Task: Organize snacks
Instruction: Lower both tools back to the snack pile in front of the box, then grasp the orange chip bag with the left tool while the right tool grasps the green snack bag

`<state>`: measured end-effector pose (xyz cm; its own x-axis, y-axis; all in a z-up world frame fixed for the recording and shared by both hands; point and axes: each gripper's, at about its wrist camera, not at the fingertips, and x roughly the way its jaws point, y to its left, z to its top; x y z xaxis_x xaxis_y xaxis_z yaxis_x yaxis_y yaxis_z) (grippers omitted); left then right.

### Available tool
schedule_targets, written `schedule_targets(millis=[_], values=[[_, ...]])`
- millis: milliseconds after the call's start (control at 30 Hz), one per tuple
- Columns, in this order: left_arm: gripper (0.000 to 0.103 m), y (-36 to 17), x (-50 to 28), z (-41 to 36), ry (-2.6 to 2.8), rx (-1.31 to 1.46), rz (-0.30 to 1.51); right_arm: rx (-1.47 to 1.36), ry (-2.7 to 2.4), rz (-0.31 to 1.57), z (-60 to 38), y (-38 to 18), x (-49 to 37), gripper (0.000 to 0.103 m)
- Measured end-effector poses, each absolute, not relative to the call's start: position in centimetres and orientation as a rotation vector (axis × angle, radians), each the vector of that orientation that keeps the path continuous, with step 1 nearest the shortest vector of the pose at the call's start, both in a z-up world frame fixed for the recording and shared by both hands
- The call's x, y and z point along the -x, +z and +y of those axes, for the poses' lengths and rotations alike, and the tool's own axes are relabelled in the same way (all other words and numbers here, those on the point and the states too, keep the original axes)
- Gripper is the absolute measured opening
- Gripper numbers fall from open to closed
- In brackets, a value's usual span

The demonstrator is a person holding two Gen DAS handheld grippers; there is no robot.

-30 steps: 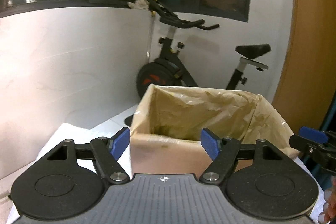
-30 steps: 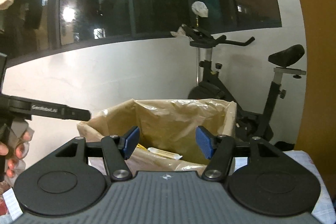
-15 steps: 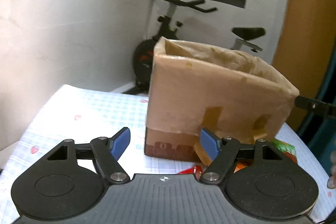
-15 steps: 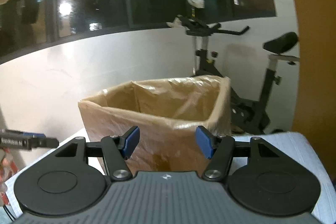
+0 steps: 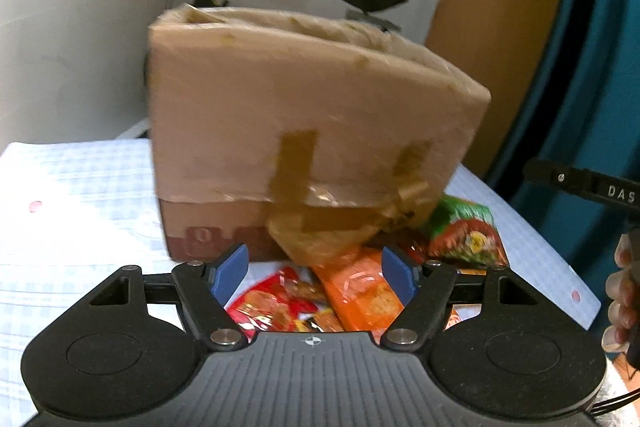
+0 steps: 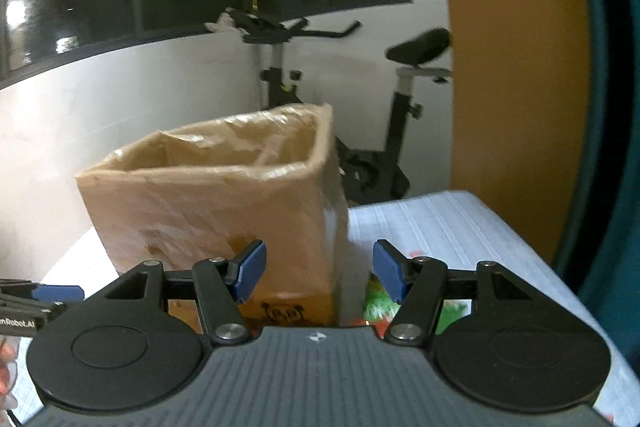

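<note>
1. Left wrist view: the left gripper [image 5: 314,273] has its jaws spread wide with nothing between the blue pads [image 5: 230,269]; it hangs low over a heap of snack packets on the table [image 5: 80,211], which wears a pale checked cloth
2. In the gap between the jaws lie a red packet [image 5: 272,303] and, just to its right, an orange packet [image 5: 360,291]; both sit on the cloth just in front of the cardboard box [image 5: 304,131]
3. A green and red packet [image 5: 466,231] lies at the box's right front corner, touching or tucked against it; whether it runs under the box cannot be told
4. The box stands upright, lined with a thin plastic bag folded over its rim and held by strips of brown tape [image 5: 294,167]; the picture is blurred here
5. The other tool's black finger [image 5: 580,185] shows at the right edge, above a hand [image 5: 622,291]
6. Right wrist view: the right gripper [image 6: 320,269] is also wide open and holds nothing, level with the box [image 6: 216,203]
7. The box's near corner sits between the jaws, further back; its open top shows only crumpled liner
8. A green packet [image 6: 376,303] peeks out beside the box's right base, behind the right pad
9. An exercise bike [image 6: 340,75] stands behind the table by the white wall
</note>
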<state>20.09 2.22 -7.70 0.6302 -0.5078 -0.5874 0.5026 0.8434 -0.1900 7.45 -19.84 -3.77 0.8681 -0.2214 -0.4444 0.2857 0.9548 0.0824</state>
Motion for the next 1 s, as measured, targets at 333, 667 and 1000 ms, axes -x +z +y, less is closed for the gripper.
schedule_targets(millis=[333, 667, 1000], values=[[0.080, -10.4, -20.7, -2.9, -0.522, -0.024, 0.738, -0.164, -0.295, 0.502, -23.0, -5.8, -5.6, 0.063], [0.088, -13.5, -20.8, -8.8, -0.352, -0.016, 0.820, -0.225, -0.134, 0.606, -30.5, -9.7, -10.1, 0.088], [0.088, -14.4, -21.0, -11.5, -0.289, -0.067, 0.866, -0.348, -0.103, 0.624, -33.8, -12.0, -11.9, 0.103]])
